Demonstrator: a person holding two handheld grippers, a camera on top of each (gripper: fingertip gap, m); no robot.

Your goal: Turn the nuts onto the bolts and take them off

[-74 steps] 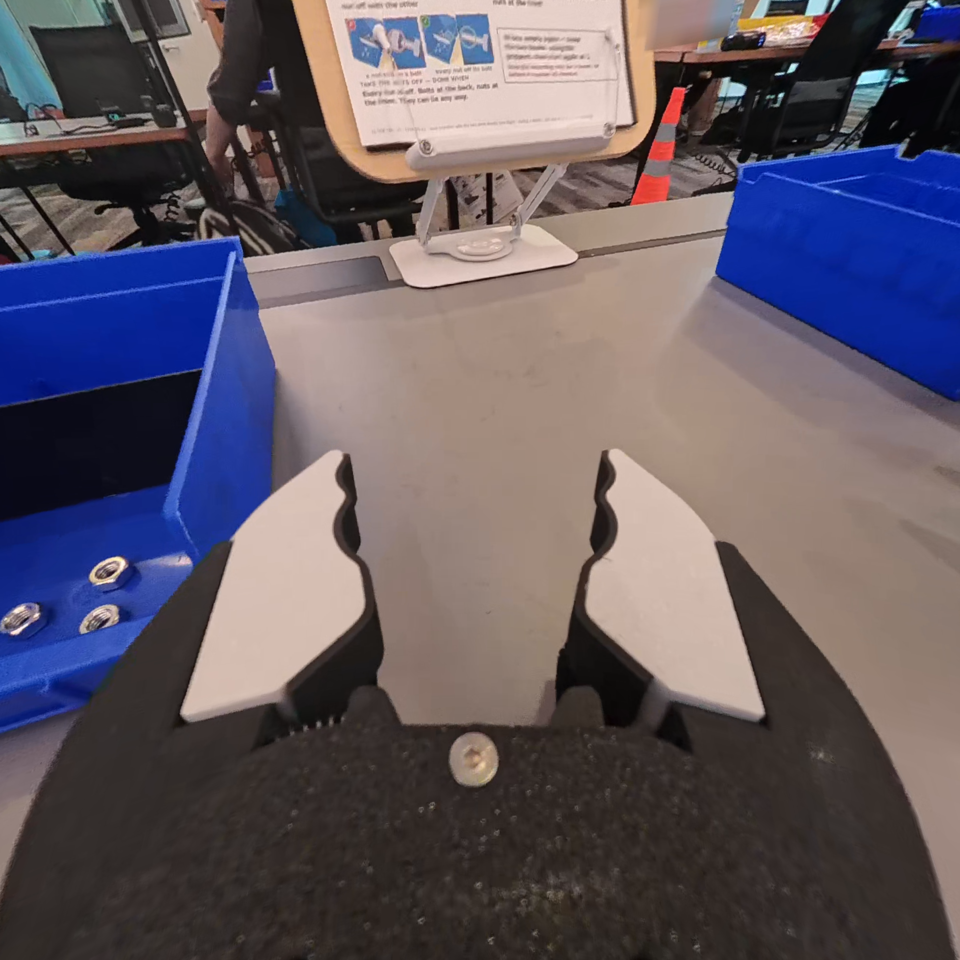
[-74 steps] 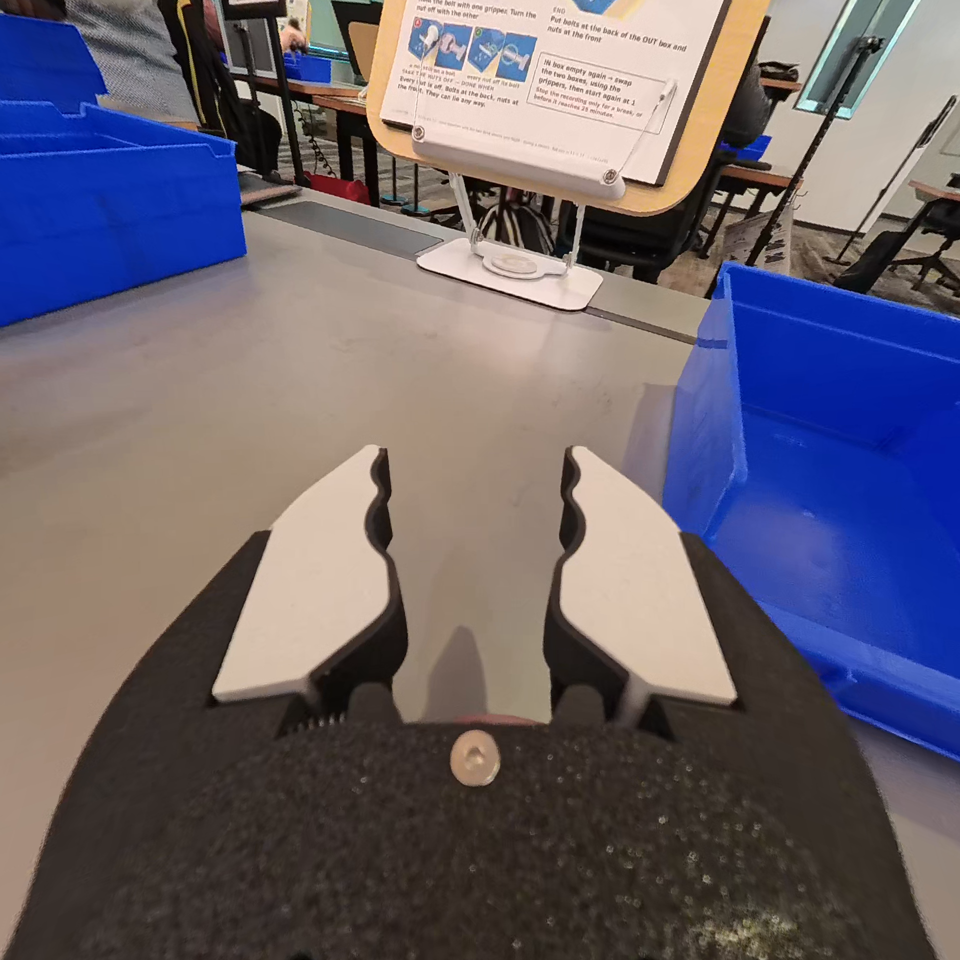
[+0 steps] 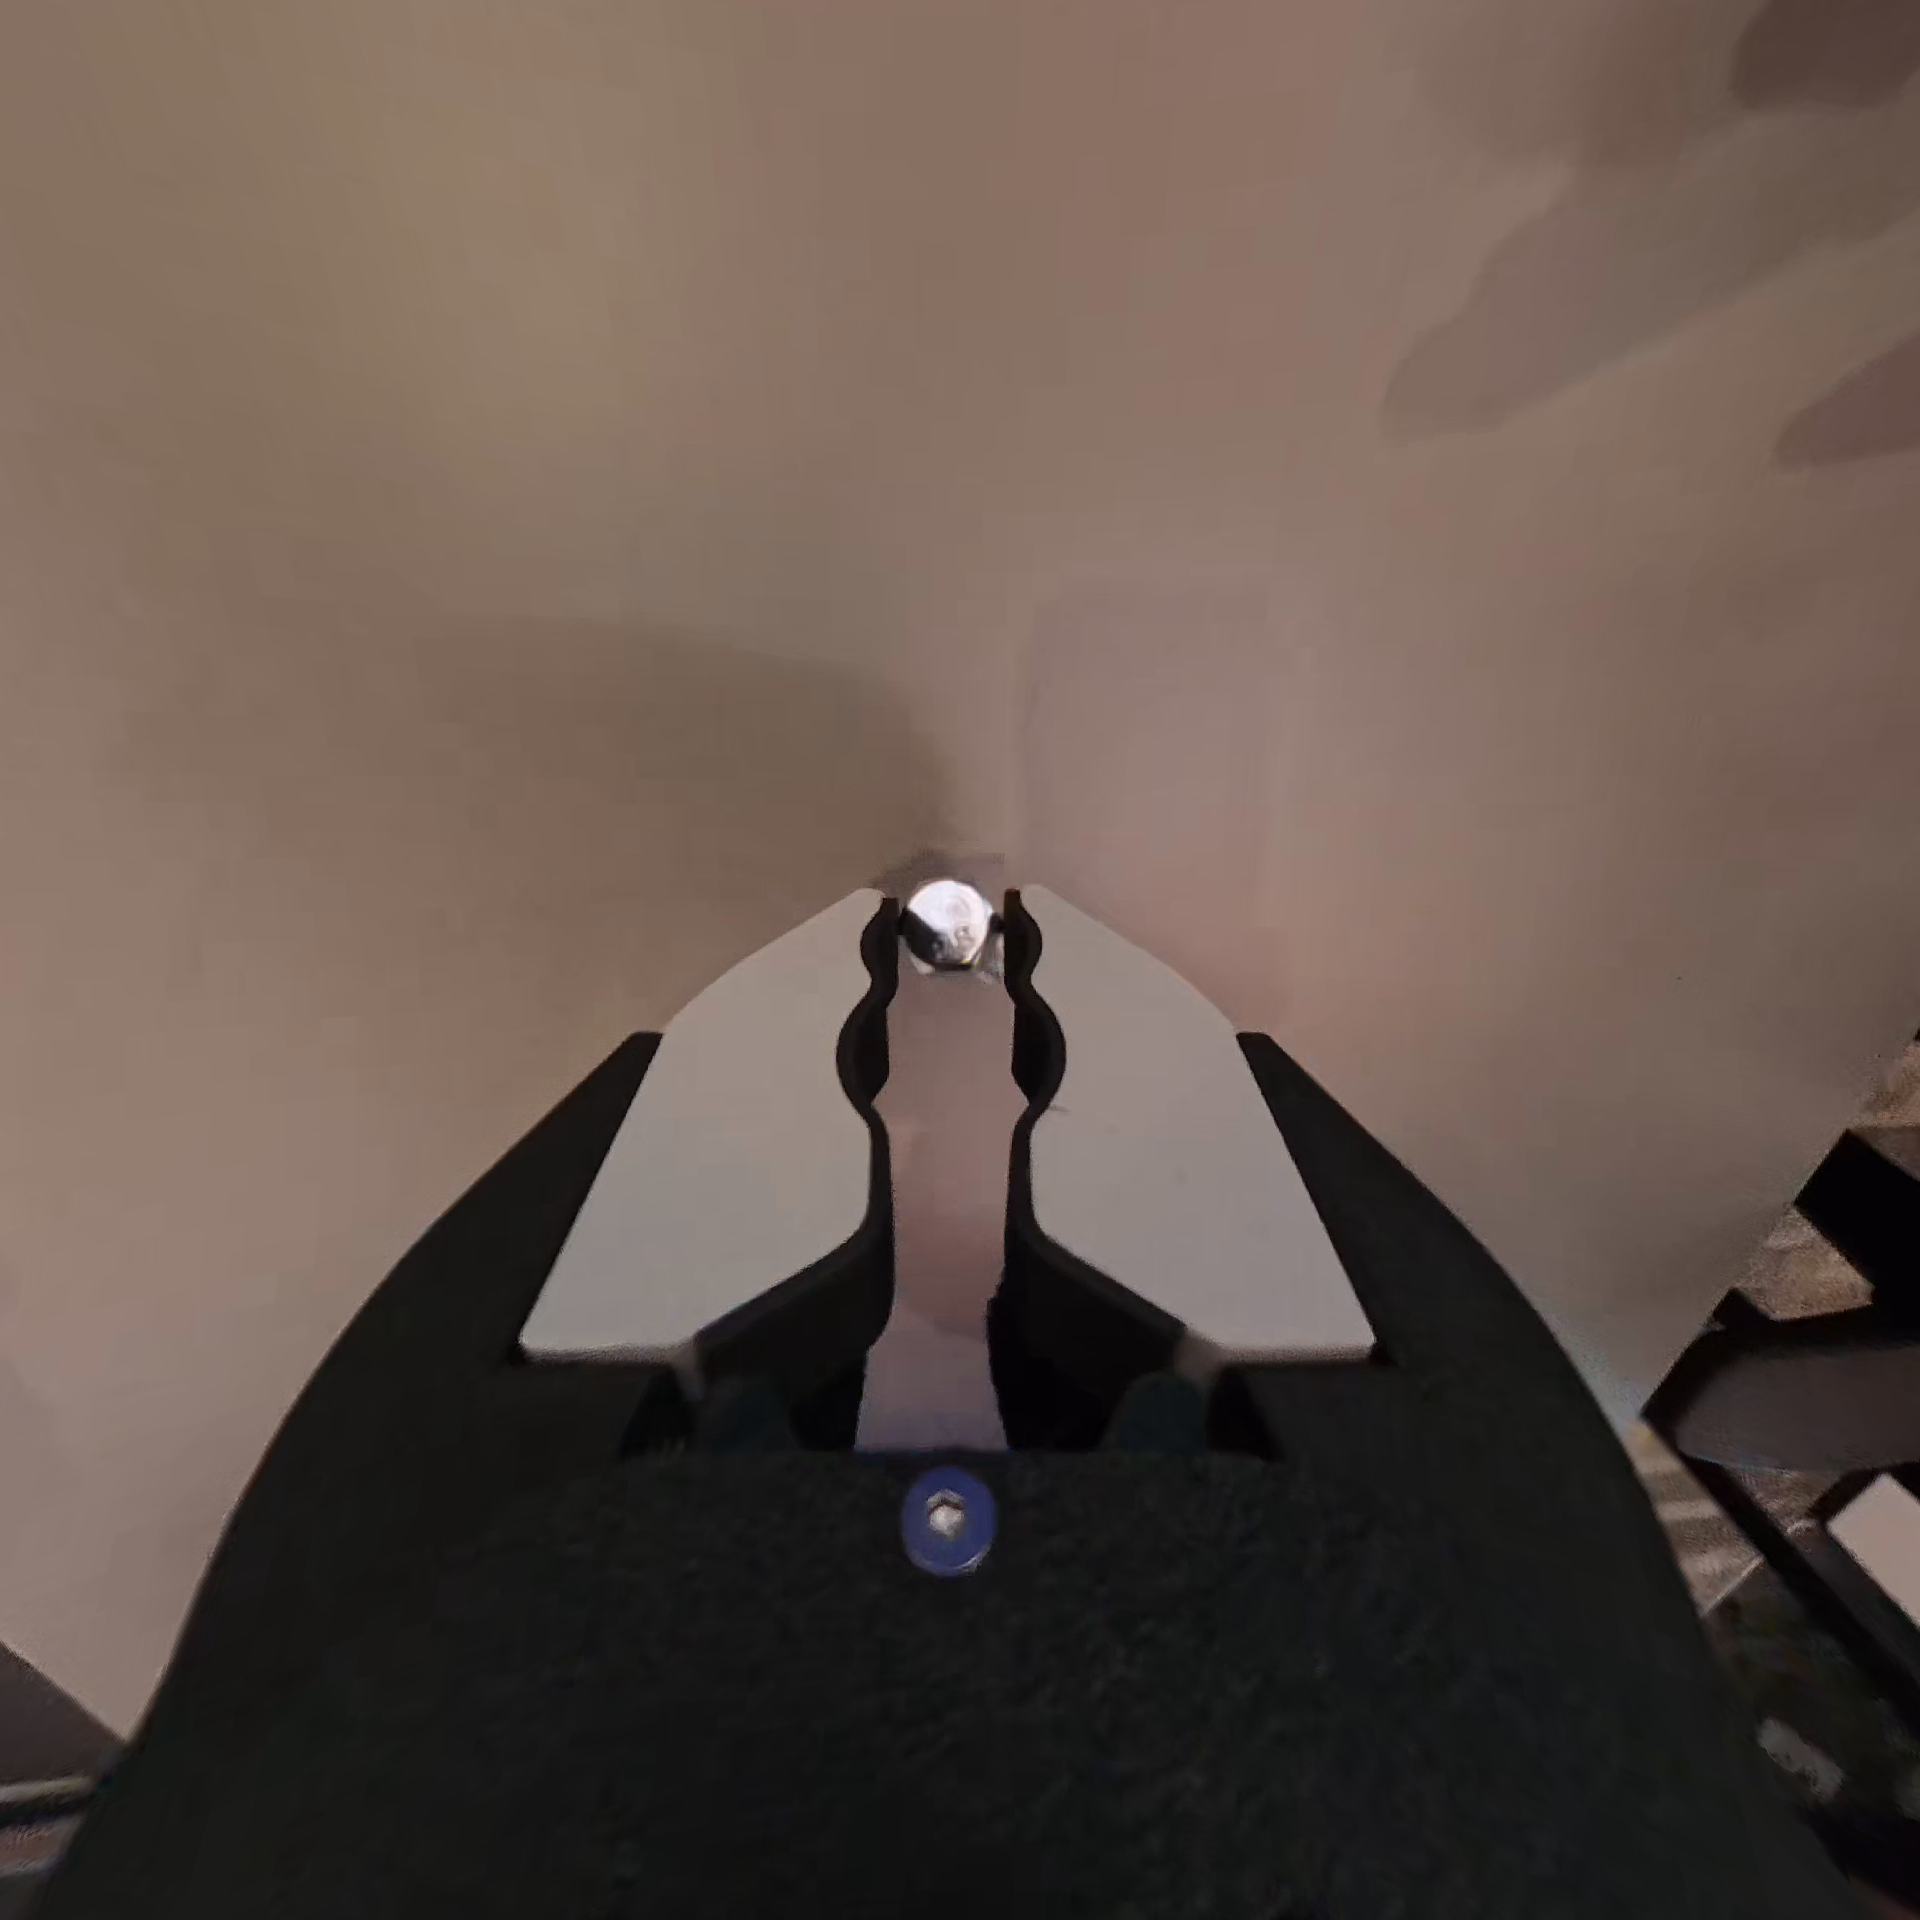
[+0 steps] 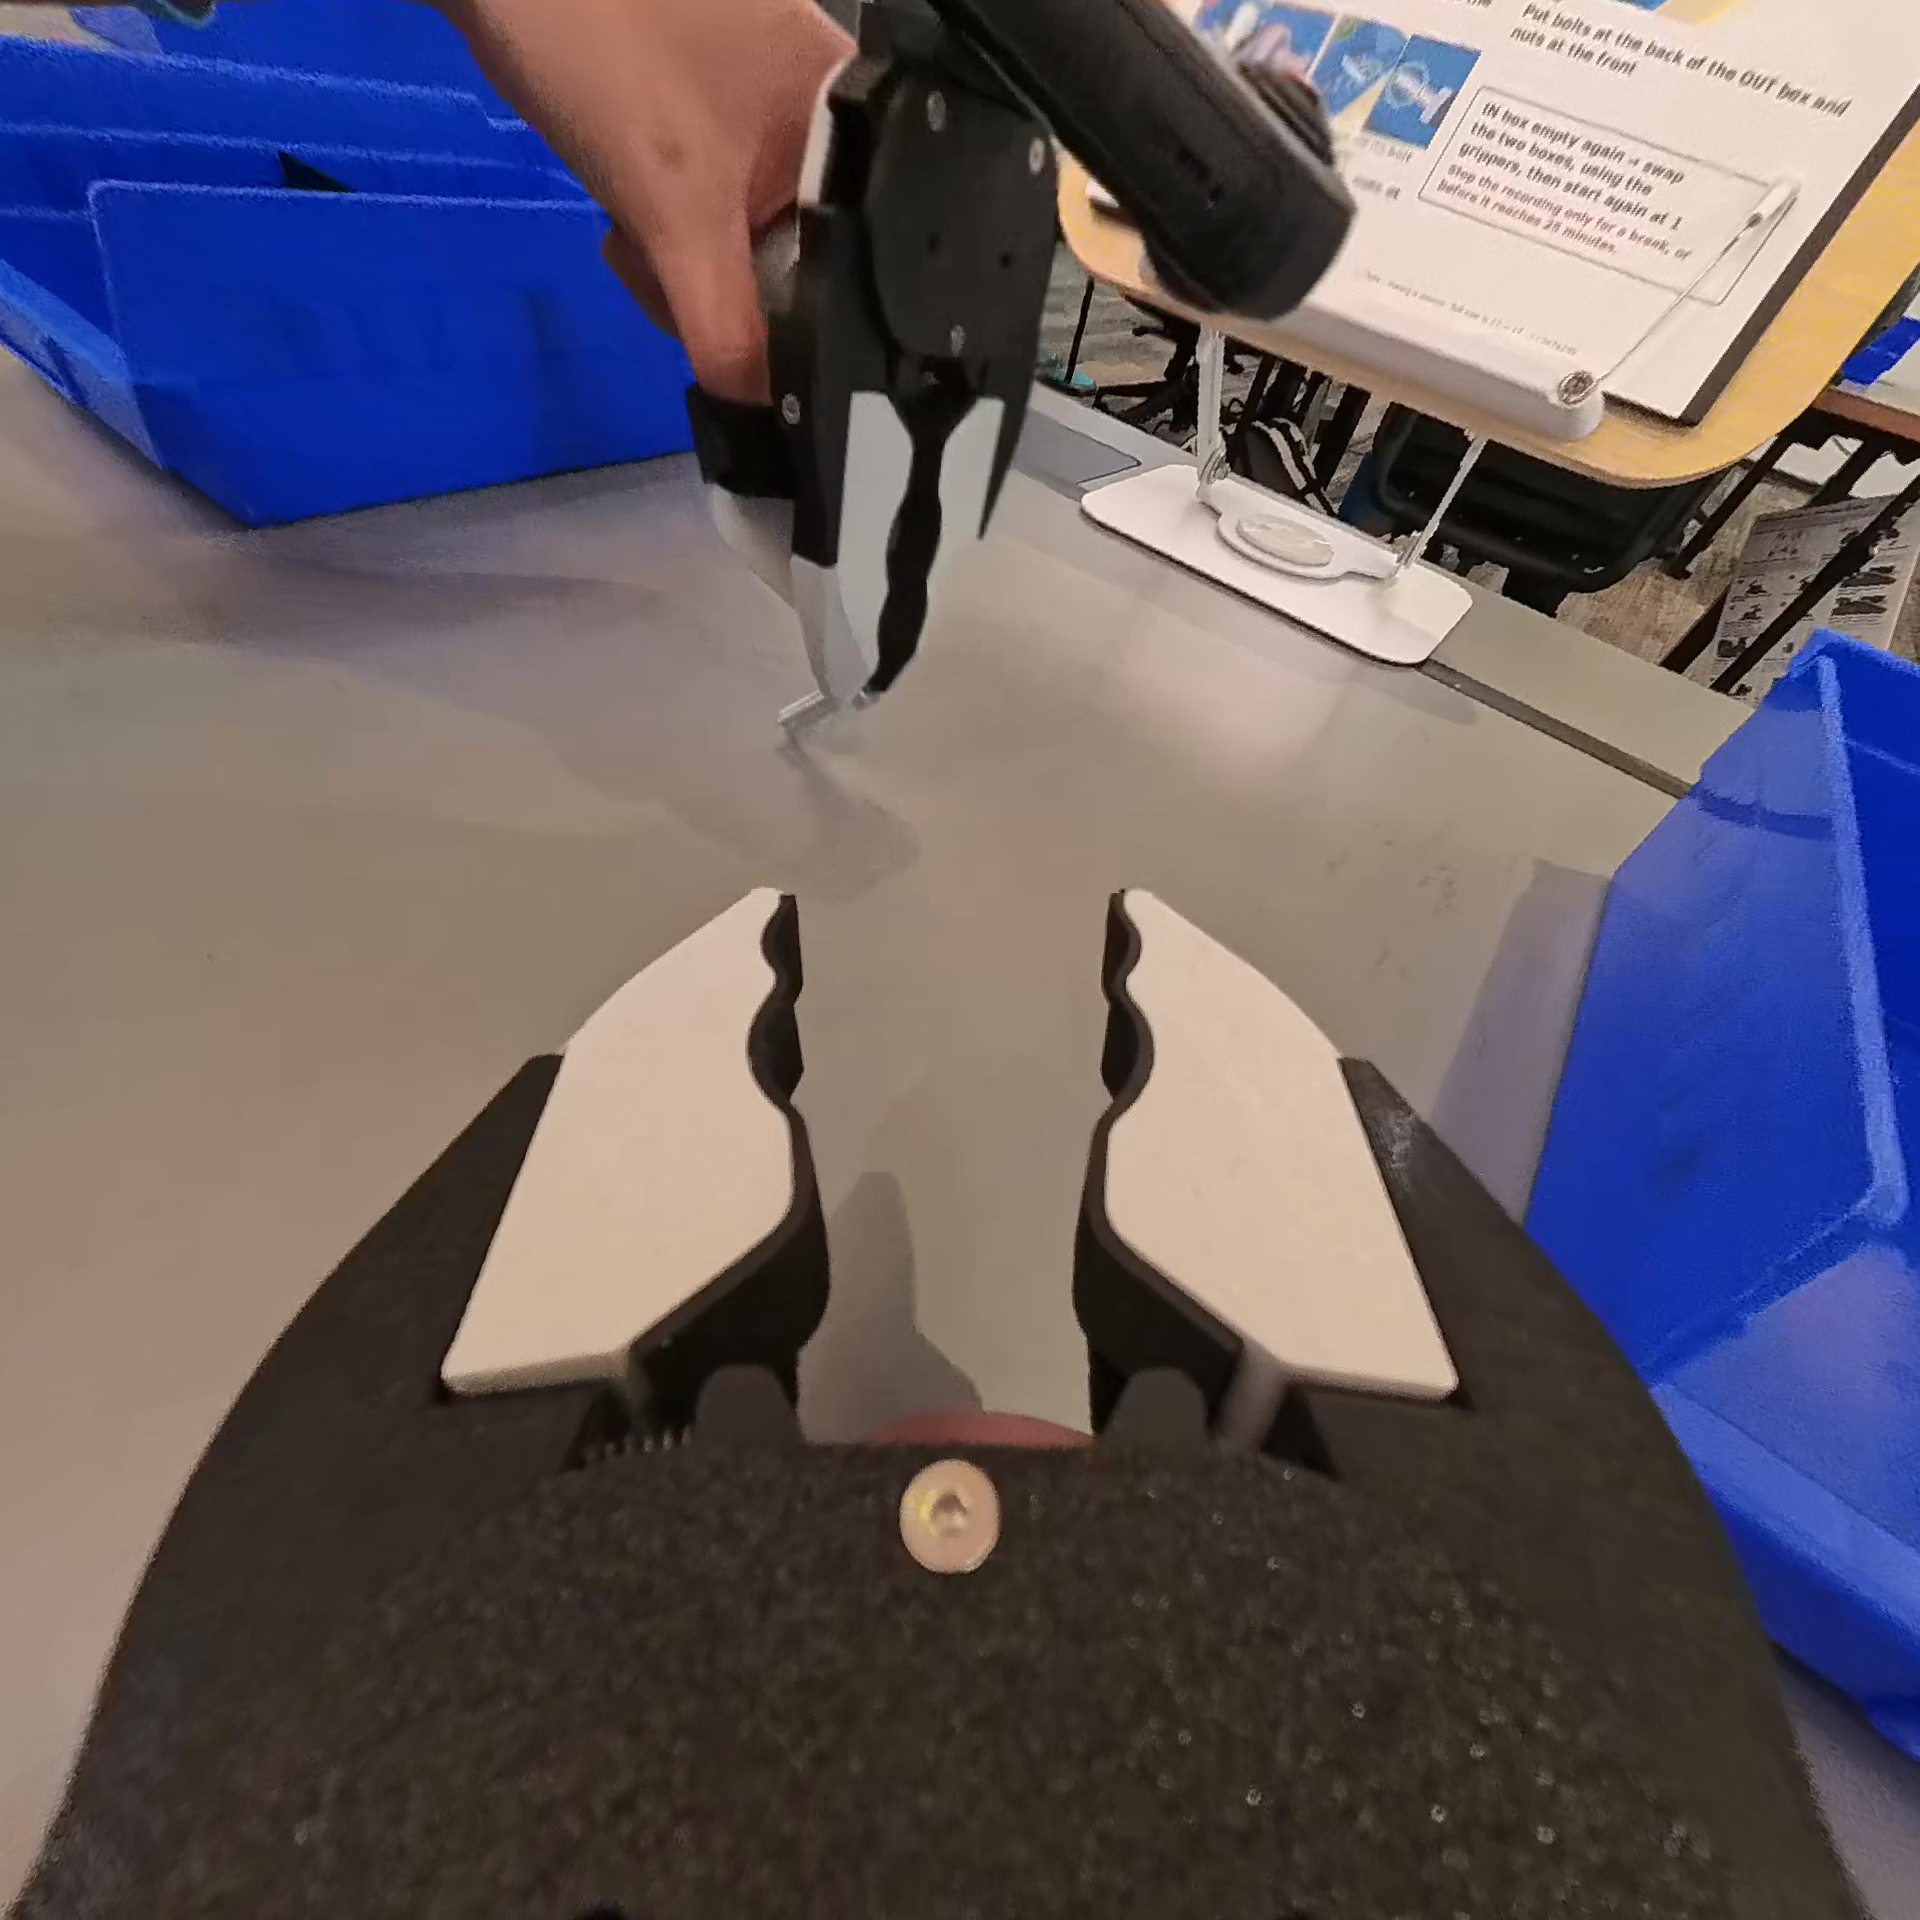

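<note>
Table (image 4: 312, 831), grey, fills both views, with a blue bin (image 4: 312, 291) at its far left, another bin (image 4: 1766, 1143) at the right edge, and a sheet stand (image 4: 1299, 540) behind. Left gripper (image 3: 948, 925), held in a hand (image 4: 686, 156), points steeply down at the tabletop, its tips pinching a bolt (image 3: 943, 930) by the head; the shank touches or nearly touches the surface. Right gripper (image 4: 951, 914) hangs nearer, spread and holding nothing, well apart from the bolt.

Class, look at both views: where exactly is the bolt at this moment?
The bolt is pinched between the tips of the left tool, pointing down at the grey table, ahead of the open right tool.
</note>
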